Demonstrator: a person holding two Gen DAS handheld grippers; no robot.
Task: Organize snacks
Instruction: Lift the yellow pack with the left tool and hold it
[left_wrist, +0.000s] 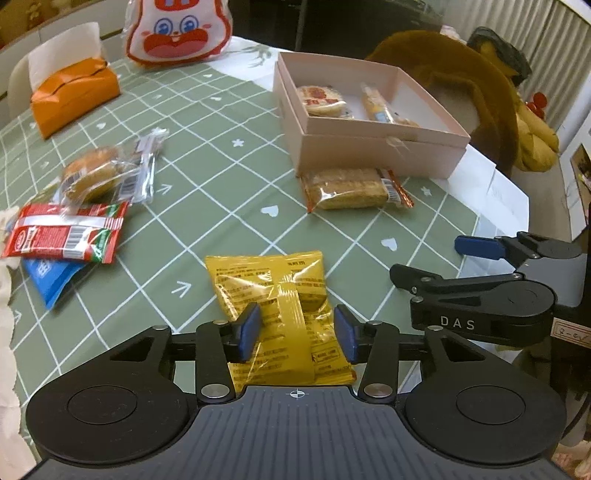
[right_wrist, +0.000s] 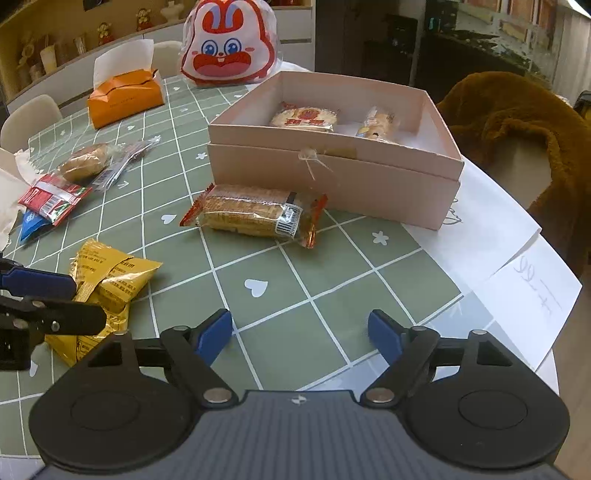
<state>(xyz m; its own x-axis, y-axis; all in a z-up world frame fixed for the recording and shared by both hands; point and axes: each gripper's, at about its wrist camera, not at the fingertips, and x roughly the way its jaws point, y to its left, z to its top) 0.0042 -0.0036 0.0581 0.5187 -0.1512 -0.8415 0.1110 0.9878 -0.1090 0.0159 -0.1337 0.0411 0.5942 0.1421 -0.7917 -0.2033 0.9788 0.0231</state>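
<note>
A yellow snack packet (left_wrist: 280, 306) lies on the green checked tablecloth. My left gripper (left_wrist: 297, 332) is open, its blue pads on either side of the packet, not pressing it. The packet also shows in the right wrist view (right_wrist: 107, 291). My right gripper (right_wrist: 299, 334) is open and empty above the cloth. A pink box (left_wrist: 373, 147) holds a round rice cracker pack (left_wrist: 321, 100) and a small wrapped snack (left_wrist: 376, 105). A biscuit pack (right_wrist: 255, 214) lies in front of the box (right_wrist: 332, 181).
At the left lie a wrapped bun (left_wrist: 92, 177), a red packet (left_wrist: 62, 236) and a blue packet (left_wrist: 48, 277). An orange tissue box (left_wrist: 70, 96) and a rabbit-face bag (left_wrist: 177, 33) stand at the back. White papers (right_wrist: 517, 280) and a brown plush chair (right_wrist: 517, 118) are at the right.
</note>
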